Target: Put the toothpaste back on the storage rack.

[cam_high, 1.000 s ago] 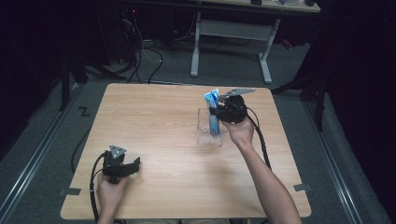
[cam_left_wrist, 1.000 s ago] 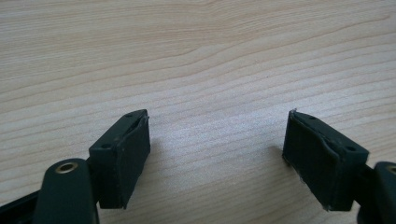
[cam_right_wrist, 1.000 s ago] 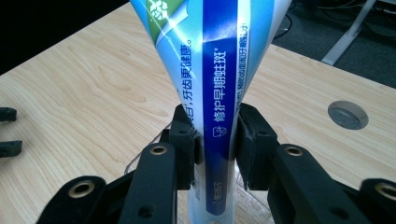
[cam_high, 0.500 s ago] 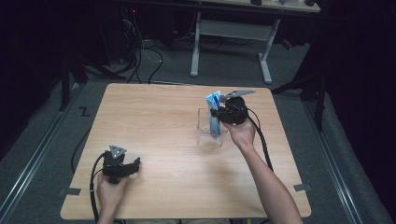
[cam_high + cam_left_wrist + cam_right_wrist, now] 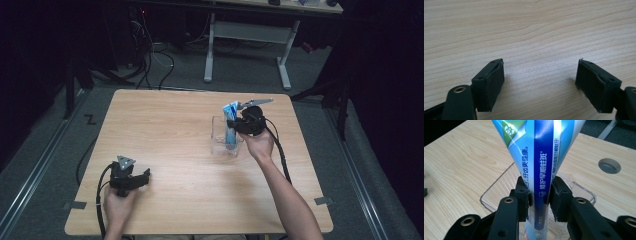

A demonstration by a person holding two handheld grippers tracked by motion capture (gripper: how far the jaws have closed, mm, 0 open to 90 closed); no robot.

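Note:
A blue and white toothpaste tube (image 5: 541, 157) stands upright with its lower end inside a clear plastic box (image 5: 489, 195) on the wooden table (image 5: 175, 130). My right gripper (image 5: 539, 195) is shut on the tube, its pads pressing the tube's narrow part from both sides. In the high view the tube (image 5: 230, 125) and right gripper (image 5: 239, 124) sit over the clear box (image 5: 220, 145) right of the table's middle. My left gripper (image 5: 142, 176) rests near the front left of the table, held by a hand. Its jaws stand wide apart over bare wood, with the left gripper (image 5: 540, 77) holding nothing.
A round cable hole (image 5: 609, 165) is cut in the tabletop beyond the box. A desk frame (image 5: 250, 35) and cables lie on the floor past the table's far edge. Bare wood spans the space between the two hands.

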